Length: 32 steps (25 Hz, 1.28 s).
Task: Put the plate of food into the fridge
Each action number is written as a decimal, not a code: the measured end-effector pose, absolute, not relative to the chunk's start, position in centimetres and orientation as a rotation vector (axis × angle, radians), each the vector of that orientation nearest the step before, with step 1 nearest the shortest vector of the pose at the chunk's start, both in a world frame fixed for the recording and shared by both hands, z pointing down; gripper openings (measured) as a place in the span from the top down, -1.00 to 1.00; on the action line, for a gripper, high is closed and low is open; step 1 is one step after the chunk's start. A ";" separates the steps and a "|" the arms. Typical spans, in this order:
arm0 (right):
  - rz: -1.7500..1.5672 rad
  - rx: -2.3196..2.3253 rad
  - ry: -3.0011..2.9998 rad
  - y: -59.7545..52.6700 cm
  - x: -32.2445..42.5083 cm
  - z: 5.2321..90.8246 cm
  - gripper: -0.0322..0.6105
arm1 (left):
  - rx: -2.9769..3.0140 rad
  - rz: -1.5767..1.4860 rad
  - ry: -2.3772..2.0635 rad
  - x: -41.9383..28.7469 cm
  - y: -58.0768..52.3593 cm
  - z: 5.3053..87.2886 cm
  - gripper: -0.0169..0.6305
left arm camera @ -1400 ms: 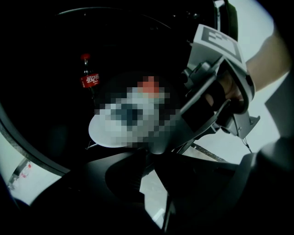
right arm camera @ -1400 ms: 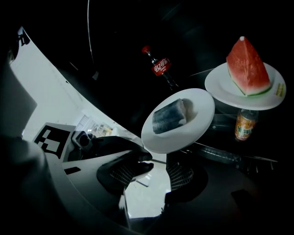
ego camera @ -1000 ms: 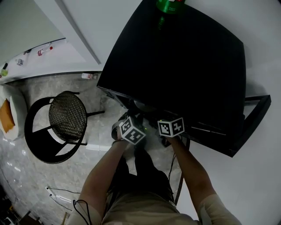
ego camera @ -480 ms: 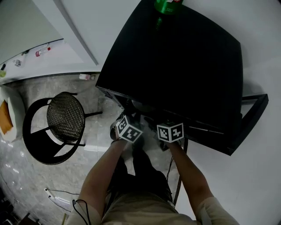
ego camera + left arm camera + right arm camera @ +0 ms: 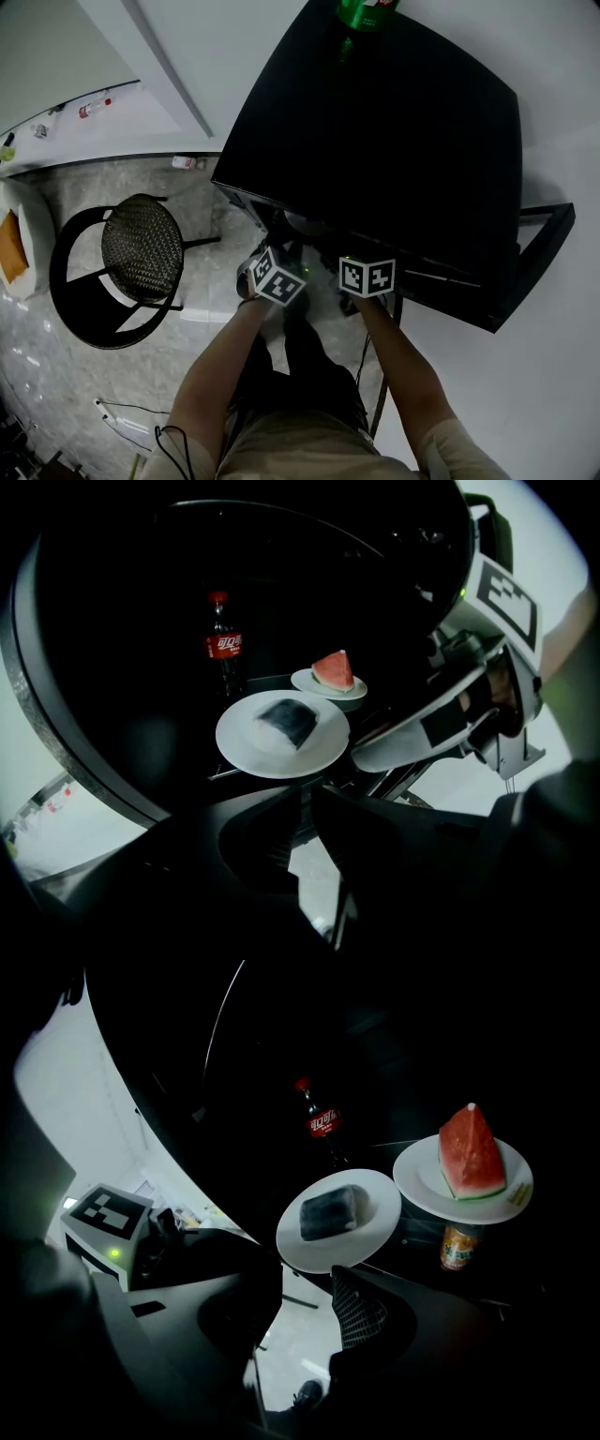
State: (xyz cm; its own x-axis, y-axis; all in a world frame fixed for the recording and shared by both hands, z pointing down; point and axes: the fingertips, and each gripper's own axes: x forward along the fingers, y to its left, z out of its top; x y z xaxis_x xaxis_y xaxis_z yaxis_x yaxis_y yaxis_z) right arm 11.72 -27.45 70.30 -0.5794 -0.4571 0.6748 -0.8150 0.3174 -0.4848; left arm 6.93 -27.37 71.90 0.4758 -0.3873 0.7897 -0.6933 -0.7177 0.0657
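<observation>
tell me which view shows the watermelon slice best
The right gripper view: the watermelon slice is large, lit and unblocked. The left gripper view shows it smaller, beyond the food plate. The head view shows none of it; the fridge top hides it.

Floor [image 5: 66, 375] was that grey marbled stone, kinda shiny. A round black chair [image 5: 141, 248] with a woven seat stood on it, with a plain white wall [image 5: 234, 47] behind.
</observation>
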 end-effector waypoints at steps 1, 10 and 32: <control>1.164 1.122 -2.180 -27.6 11.6 70.3 0.37 | 2.347 1.117 -0.905 6.9 -27.3 72.0 0.82; 1.162 1.128 -2.241 -28.0 11.2 69.2 0.37 | 2.359 1.122 -0.874 7.2 -26.8 72.1 0.82; 1.141 1.132 -2.209 -28.7 11.1 70.4 0.38 | 2.347 1.131 -0.870 6.1 -25.6 72.4 0.82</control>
State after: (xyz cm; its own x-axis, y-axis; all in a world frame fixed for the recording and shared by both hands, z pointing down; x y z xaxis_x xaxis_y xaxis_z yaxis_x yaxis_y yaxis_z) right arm 11.10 -28.69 70.41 -0.5884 -0.4761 0.6536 -0.8085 0.3363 -0.4829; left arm 6.14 -25.59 72.43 0.4811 -0.3620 0.7985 -0.6791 -0.7299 0.0783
